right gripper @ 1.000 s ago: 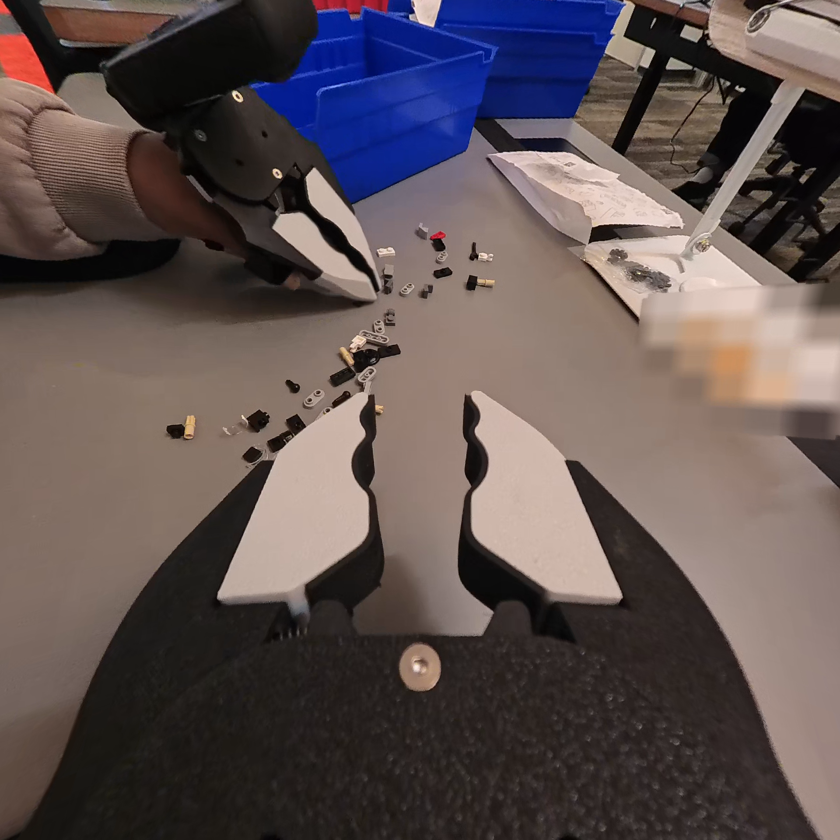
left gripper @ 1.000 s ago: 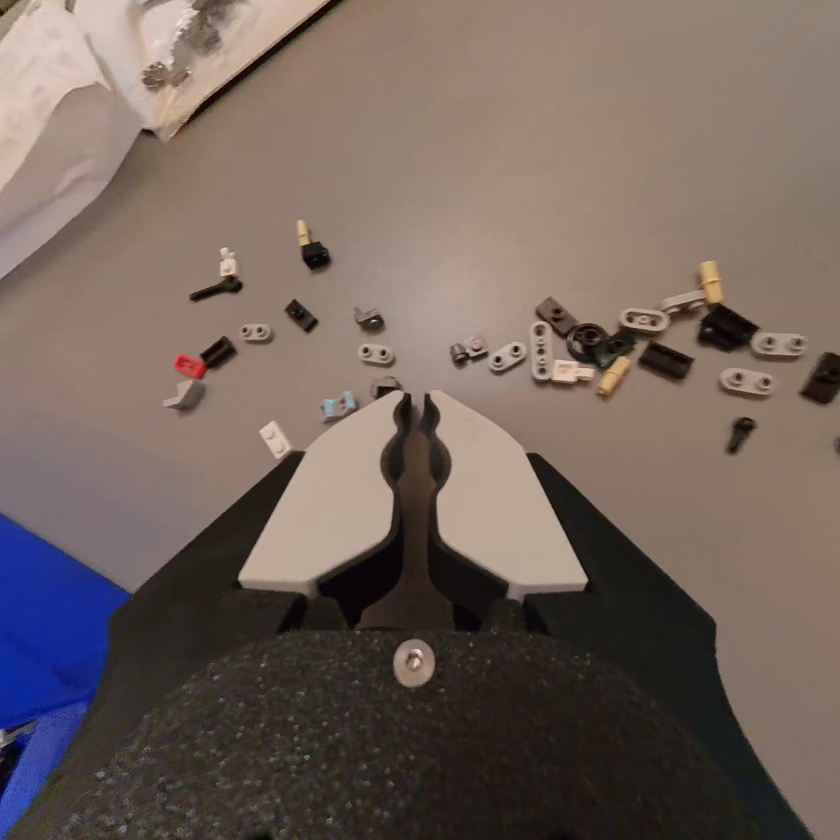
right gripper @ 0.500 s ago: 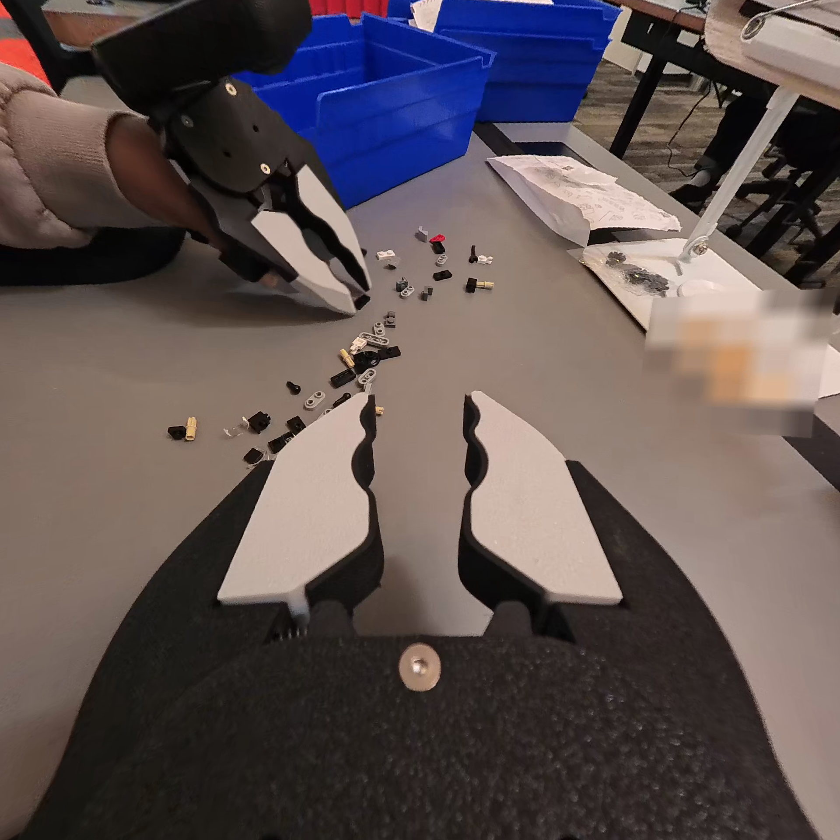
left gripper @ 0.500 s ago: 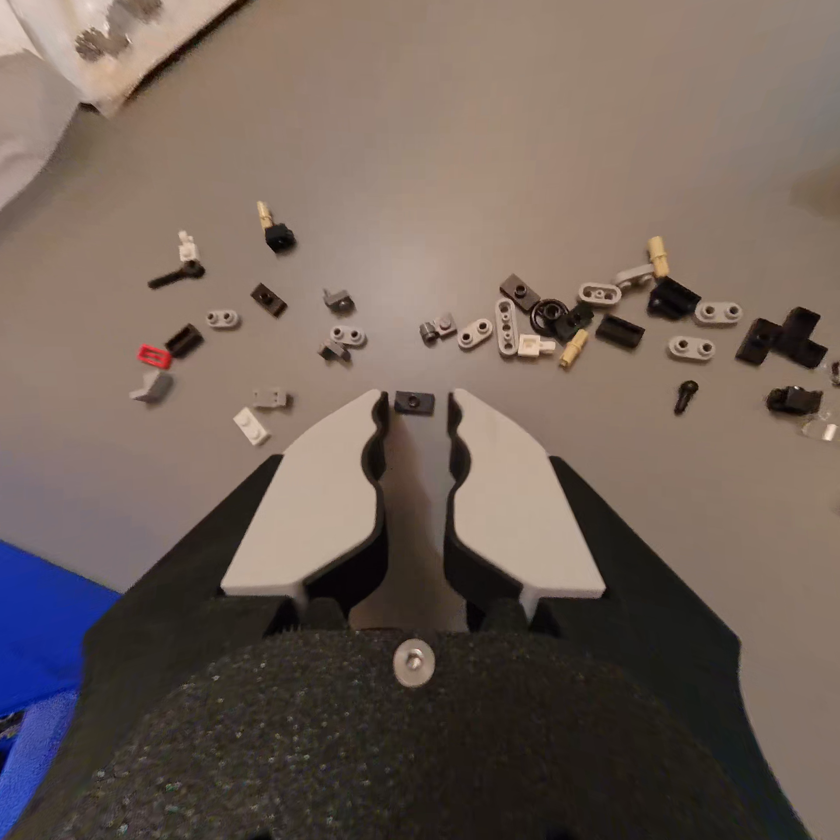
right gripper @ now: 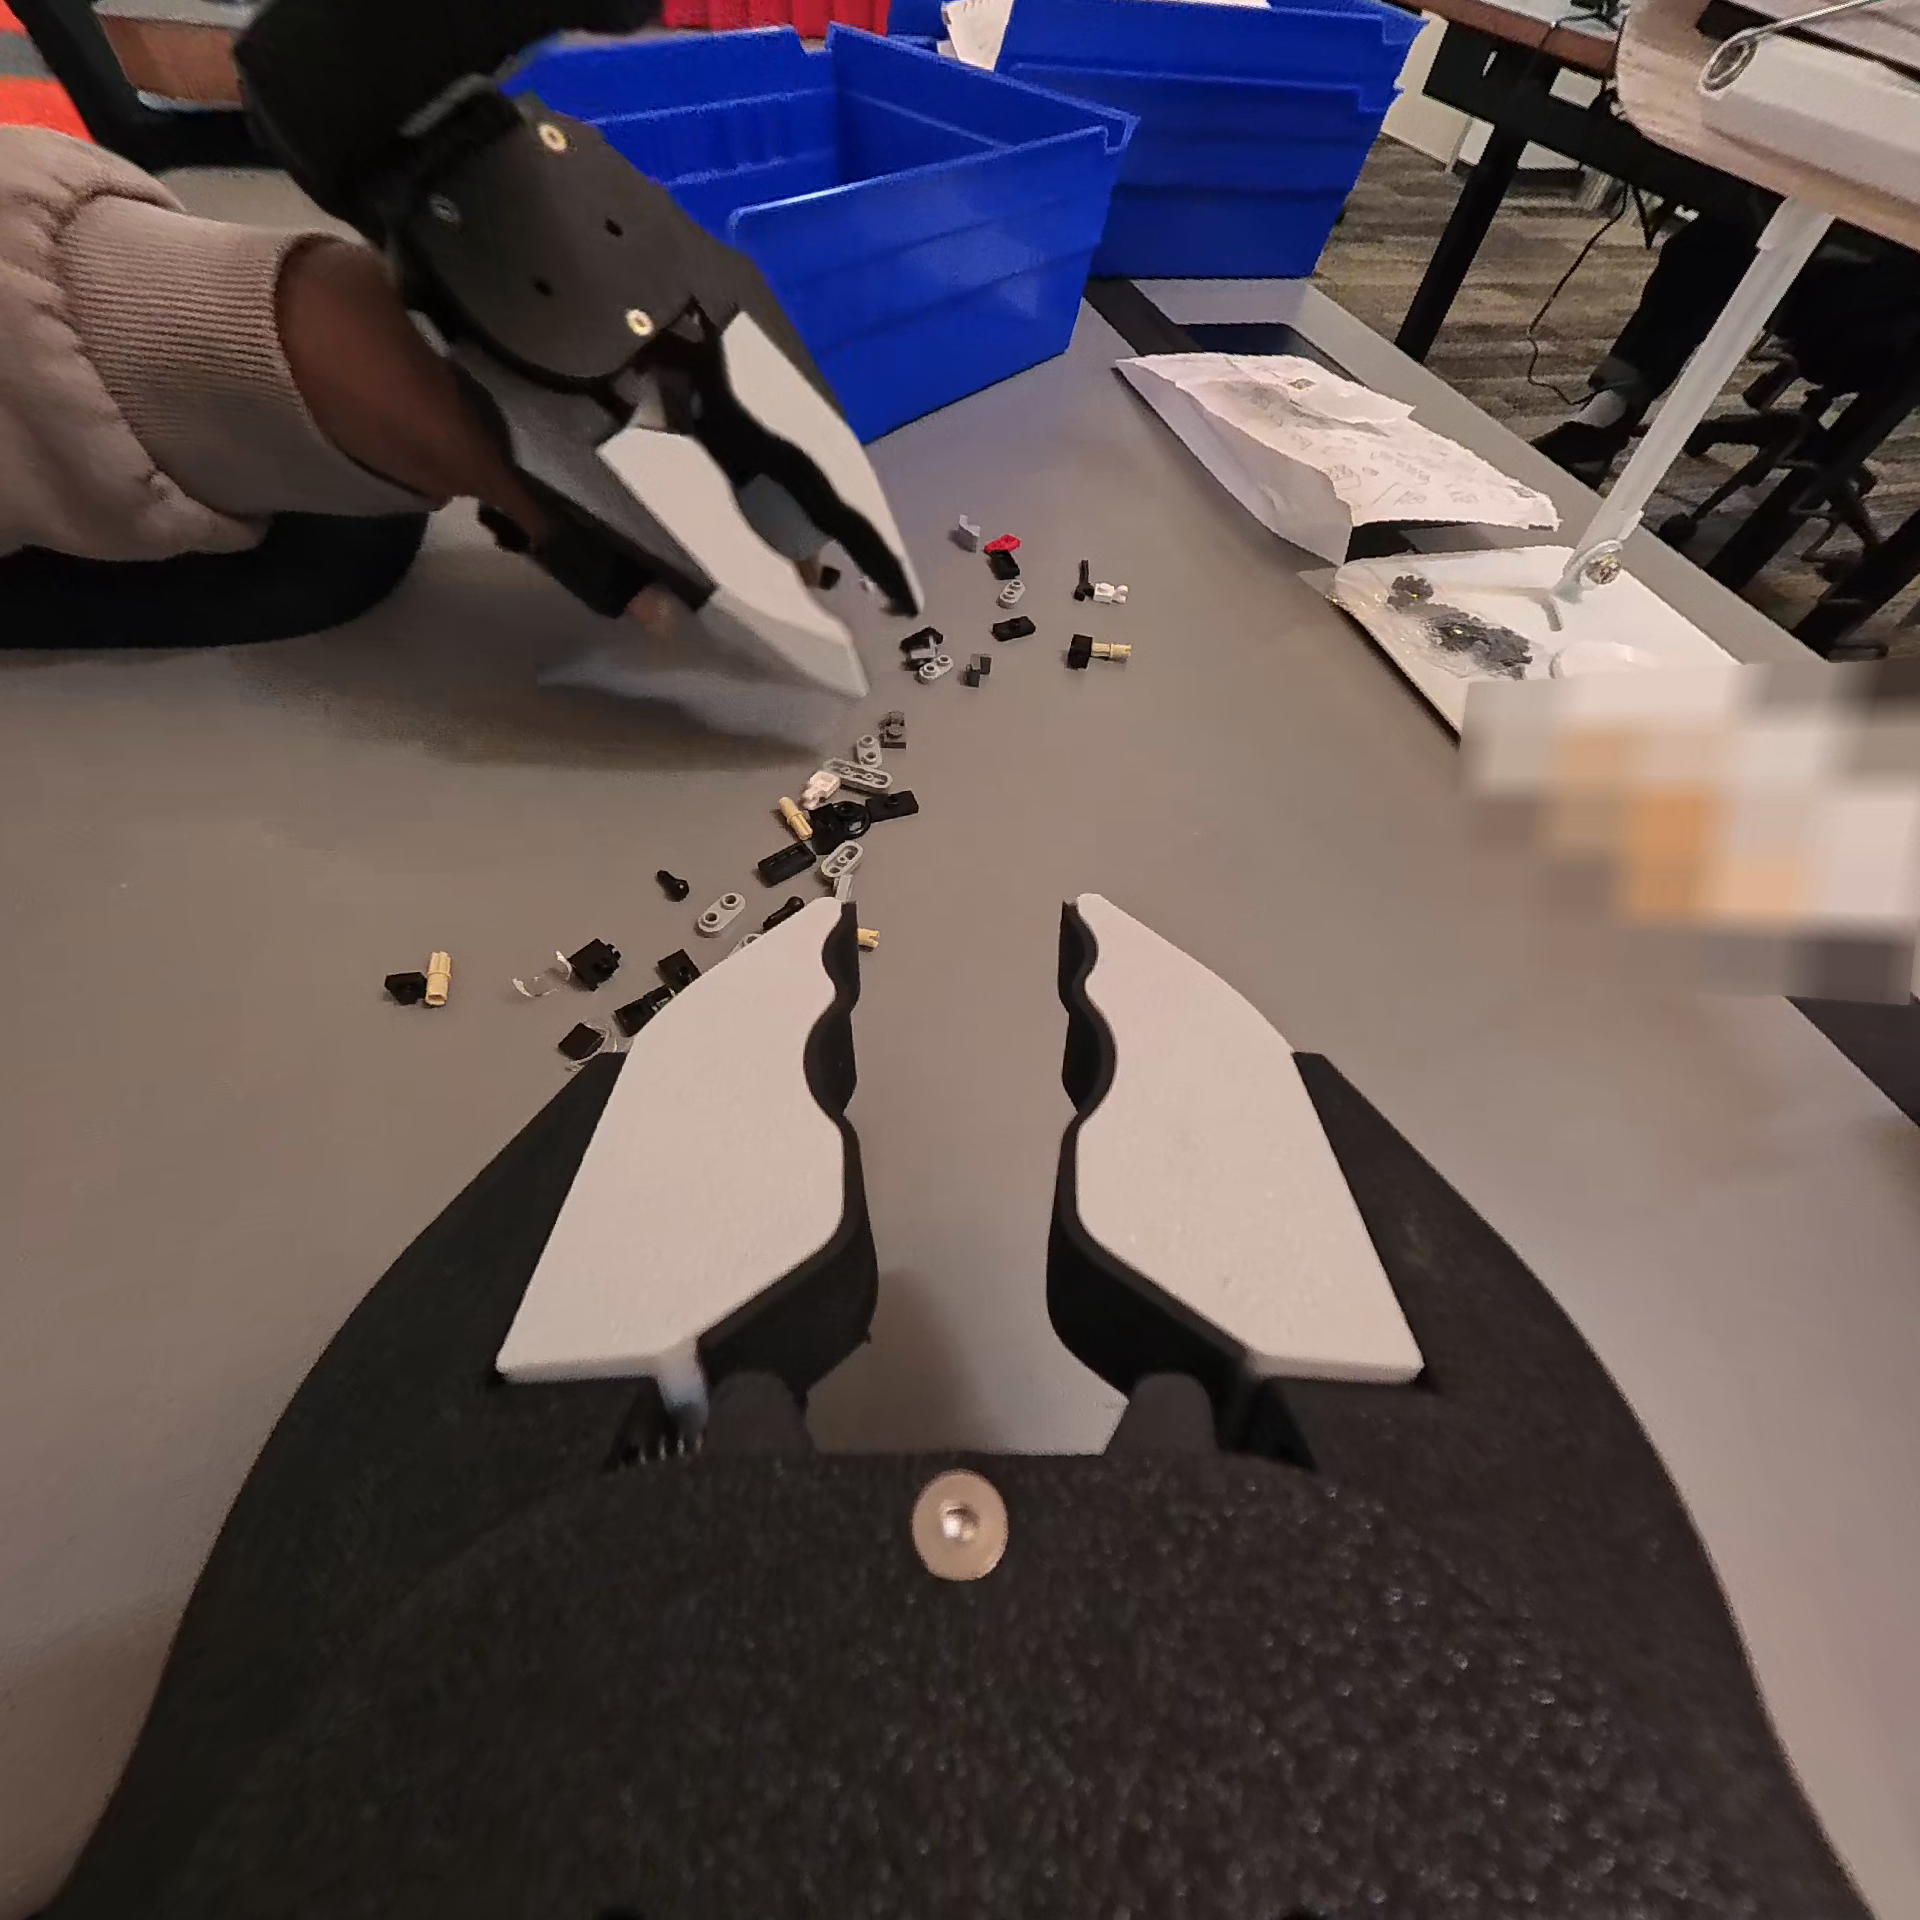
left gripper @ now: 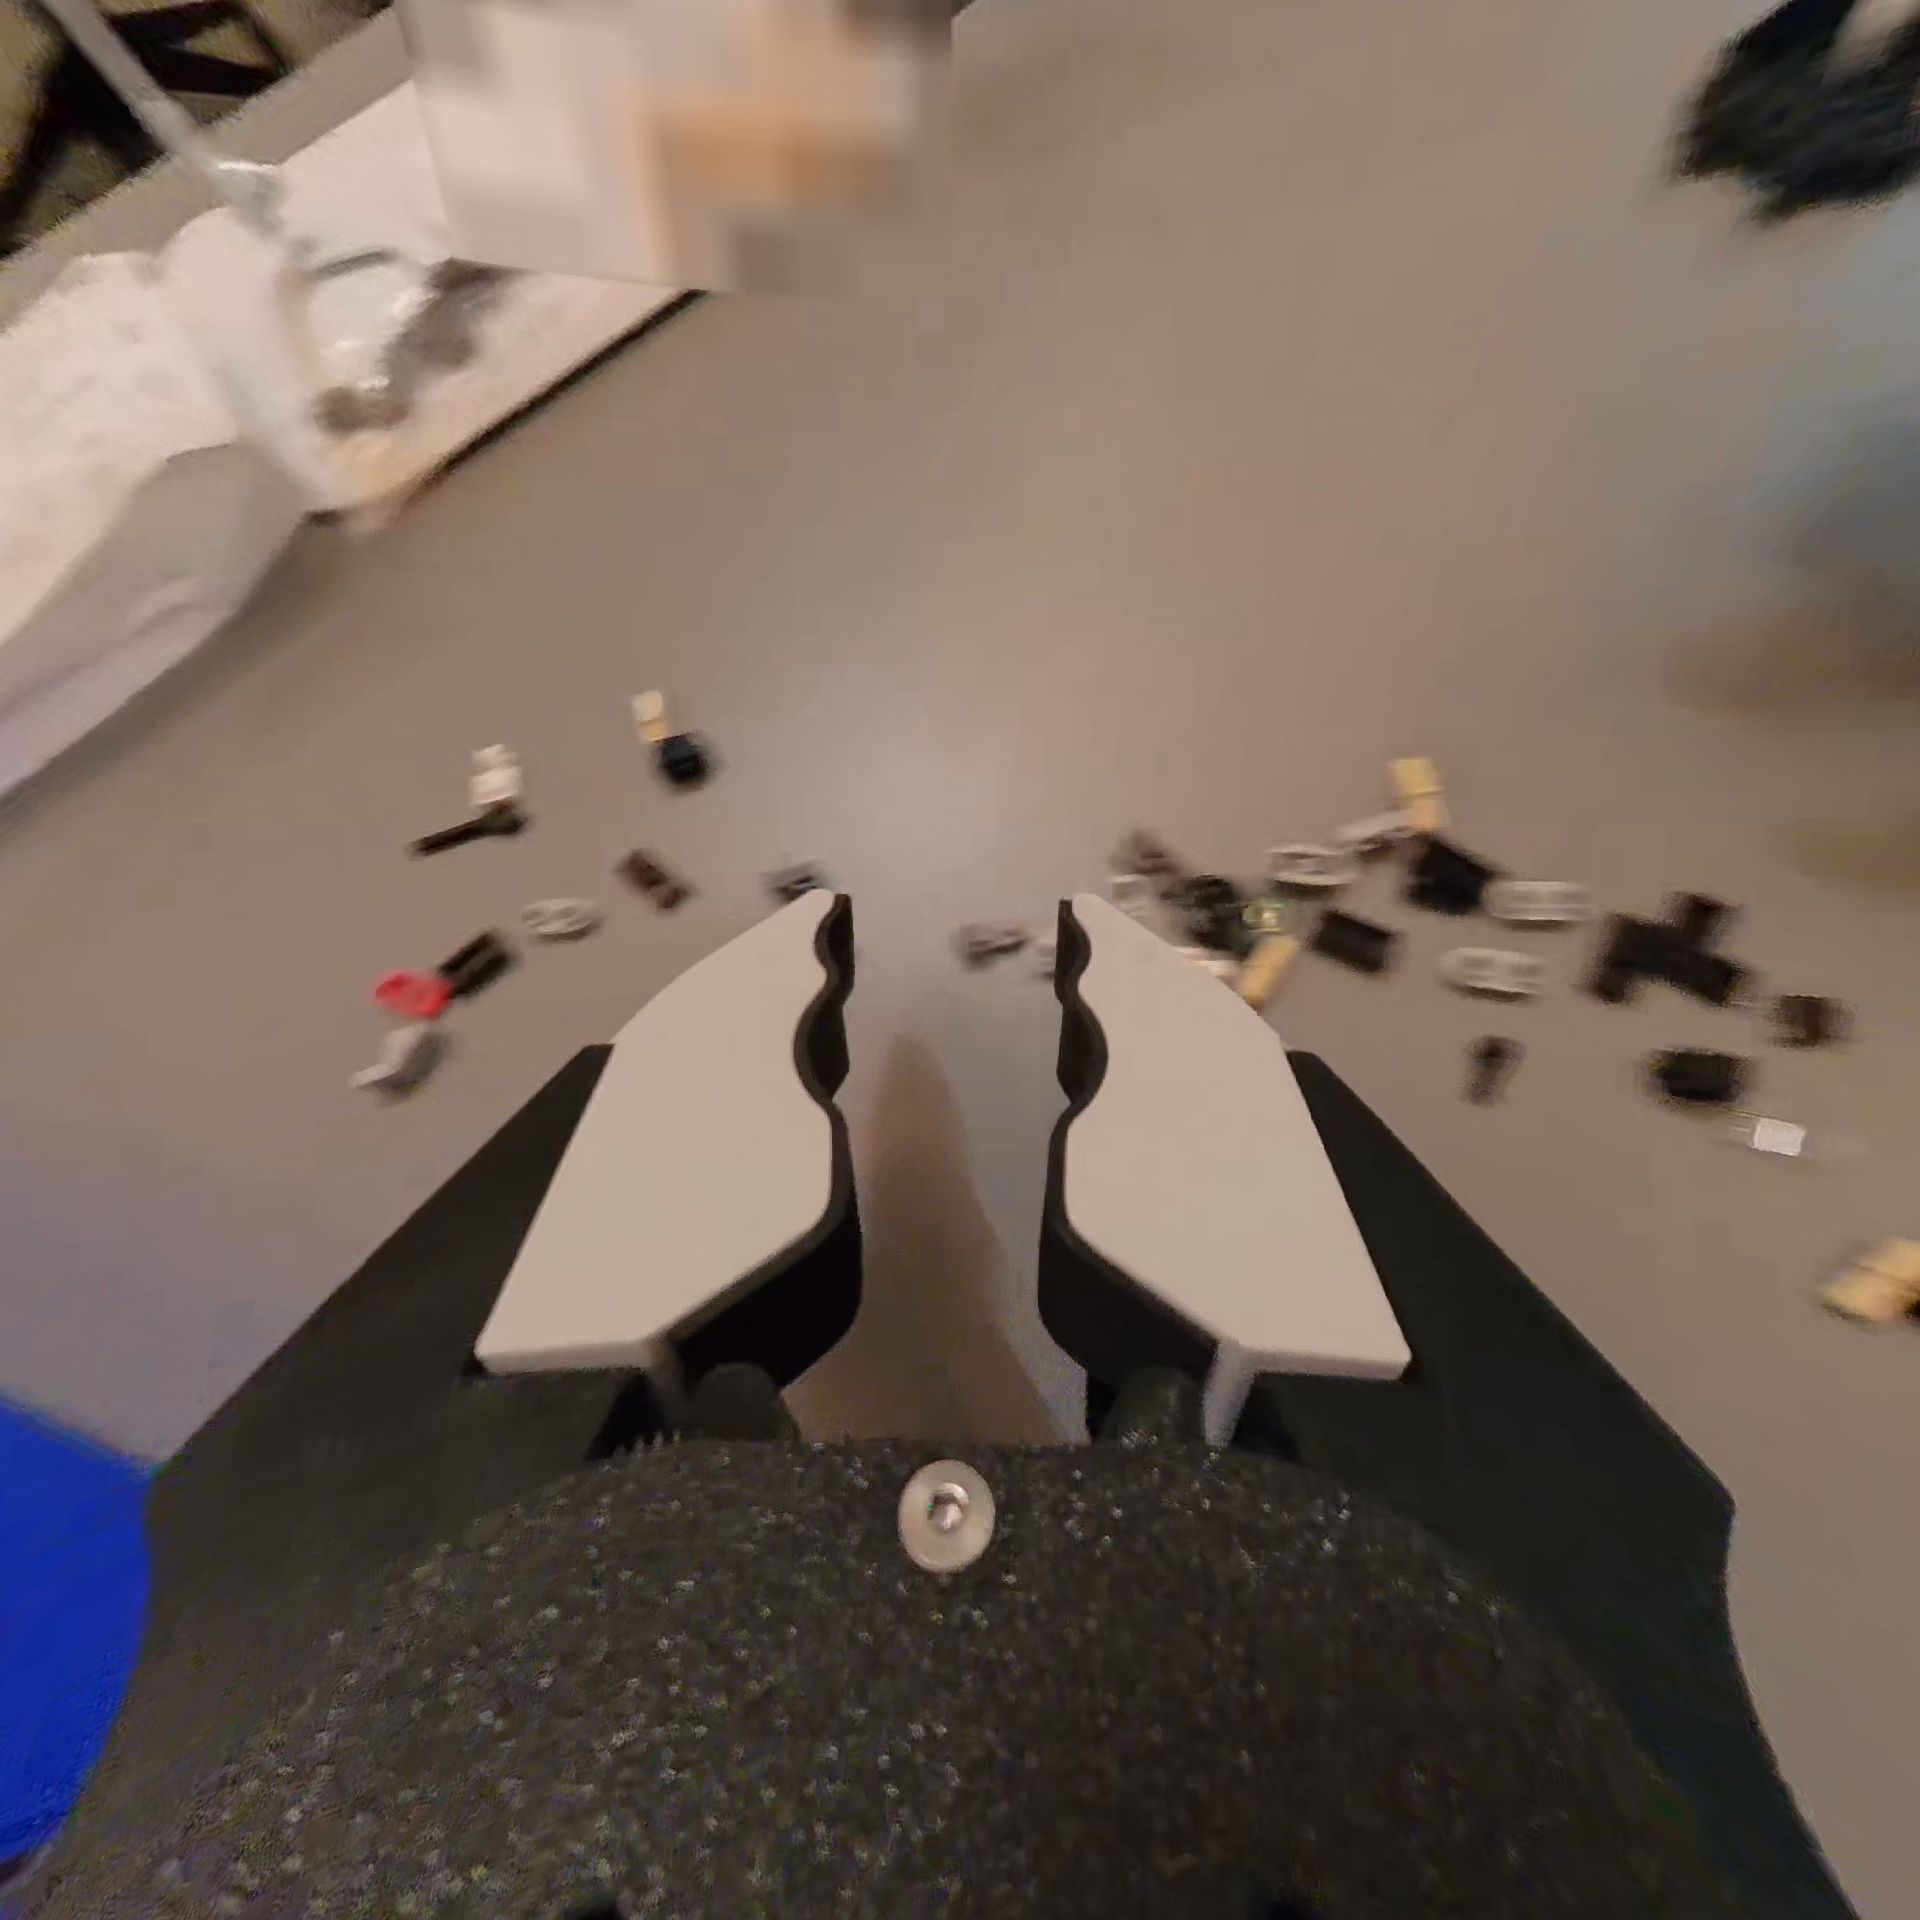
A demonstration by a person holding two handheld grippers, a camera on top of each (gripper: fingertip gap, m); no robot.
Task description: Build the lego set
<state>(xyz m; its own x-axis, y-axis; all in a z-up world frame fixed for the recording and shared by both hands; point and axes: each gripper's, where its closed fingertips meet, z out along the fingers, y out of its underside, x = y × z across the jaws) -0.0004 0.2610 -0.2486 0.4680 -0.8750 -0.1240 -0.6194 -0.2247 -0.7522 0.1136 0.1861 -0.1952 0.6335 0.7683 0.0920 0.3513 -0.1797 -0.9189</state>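
Several small lego pieces (right gripper: 847,821) in black, grey, tan and white lie scattered in a line on the grey table (right gripper: 1195,831). Among them are a red piece (right gripper: 1003,542) and a black piece with a tan pin (right gripper: 421,980). My left gripper (right gripper: 883,644) is open and empty, tilted down just above the far pieces. In its own blurred view the left gripper (left gripper: 954,925) shows bare table between its fingers, the red piece (left gripper: 410,992) to the left and a black cross-shaped piece (left gripper: 1662,951) to the right. My right gripper (right gripper: 961,920) is open and empty at the near end of the line.
Blue bins (right gripper: 914,260) stand at the back of the table. A white paper bag (right gripper: 1340,457) and a clear bag of dark parts (right gripper: 1455,634) on a white sheet lie at the right. A sleeved hand (right gripper: 156,343) holds the left gripper. My hands' fingertips stand some 15 centimetres from each other.
The left gripper has gone from almost shut to wide open and pulled up and back. The small black plate seen between its tips half a second ago is gone from there. The right gripper has not moved.
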